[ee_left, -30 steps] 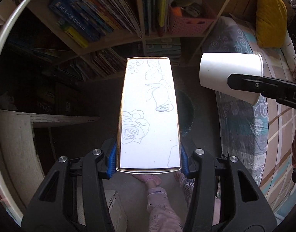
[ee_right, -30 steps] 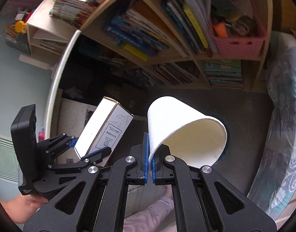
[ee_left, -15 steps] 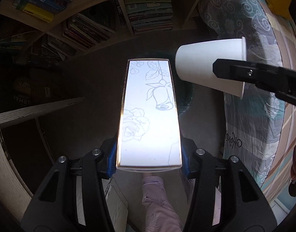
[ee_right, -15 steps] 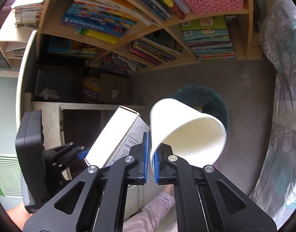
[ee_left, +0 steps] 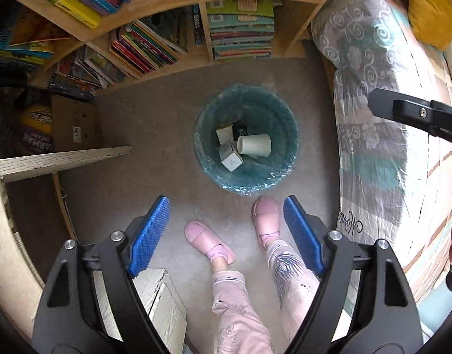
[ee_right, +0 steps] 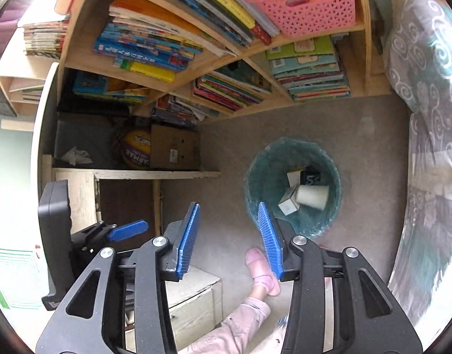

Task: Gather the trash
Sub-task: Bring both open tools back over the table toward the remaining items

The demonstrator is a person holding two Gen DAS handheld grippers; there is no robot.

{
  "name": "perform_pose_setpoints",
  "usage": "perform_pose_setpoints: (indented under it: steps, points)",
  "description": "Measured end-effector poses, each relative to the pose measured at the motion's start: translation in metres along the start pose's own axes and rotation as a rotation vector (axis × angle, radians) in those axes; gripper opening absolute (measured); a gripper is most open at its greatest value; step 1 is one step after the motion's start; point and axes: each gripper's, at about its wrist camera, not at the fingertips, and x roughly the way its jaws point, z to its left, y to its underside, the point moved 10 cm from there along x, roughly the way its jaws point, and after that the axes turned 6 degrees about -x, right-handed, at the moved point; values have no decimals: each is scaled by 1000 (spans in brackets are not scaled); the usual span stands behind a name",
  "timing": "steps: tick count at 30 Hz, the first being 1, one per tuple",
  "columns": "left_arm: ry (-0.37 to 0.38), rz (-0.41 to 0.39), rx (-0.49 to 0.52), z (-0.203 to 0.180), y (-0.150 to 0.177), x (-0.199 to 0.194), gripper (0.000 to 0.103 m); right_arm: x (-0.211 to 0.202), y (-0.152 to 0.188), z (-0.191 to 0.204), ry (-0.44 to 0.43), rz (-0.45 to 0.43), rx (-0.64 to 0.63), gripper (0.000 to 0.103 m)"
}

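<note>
Looking straight down from the left wrist view: round bin lined with a teal plastic bag (ee_left: 246, 143) on the grey floor, just ahead of the person's two pink slippers (ee_left: 265, 215). Inside the bin lies a white paper cup (ee_left: 254, 145) on its side, mouth toward the left of frame. Touching it, a small white cardboard box (ee_left: 231, 157) tilted on end; a second white box (ee_left: 224, 133) and a dark carton (ee_left: 240, 131) behind them.

Left gripper (ee_left: 226, 230): black arms, blue ribbed pads, jaws wide apart and opening. Nothing between them; only floor, slippers and pink patterned trouser legs (ee_left: 243, 303) show through the gap. It hangs on the near side of the bin.

Right gripper (ee_right: 229, 236): jaws apart and opening, nothing between the pads. In its own view the bin (ee_right: 294, 183) sits ahead and to the right of the right-hand finger, the cup (ee_right: 311, 196) and box (ee_right: 288, 203) visible within, slightly blurred. One black finger of it enters the left wrist view at the right edge, over the patterned grey and teal bedcover (ee_left: 370, 135).

Surroundings: wooden bookshelf packed with books (ee_right: 226, 85), pink plastic basket (ee_right: 302, 3) on an upper shelf, brown cardboard box (ee_right: 174, 147) and purple-and-yellow ball (ee_right: 136, 150) under a pale wooden table (ee_right: 131, 174). Yellow cushion (ee_left: 429, 8) on the bed.
</note>
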Motion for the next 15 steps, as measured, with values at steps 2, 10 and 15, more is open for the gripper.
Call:
perform_pose_setpoints:
  steps: [2,10,15]
  points:
    - [0,-22,-5,4,2,-12,78,-9,0,6,1,-5,-11,44]
    - [-13,-121,-9,15,5,-66,90,-43,-4,45,-2,-42,-78,53]
    - [-22,-198,8,19,8,-106,96,-64,-8,71,20,-70,-128,74]
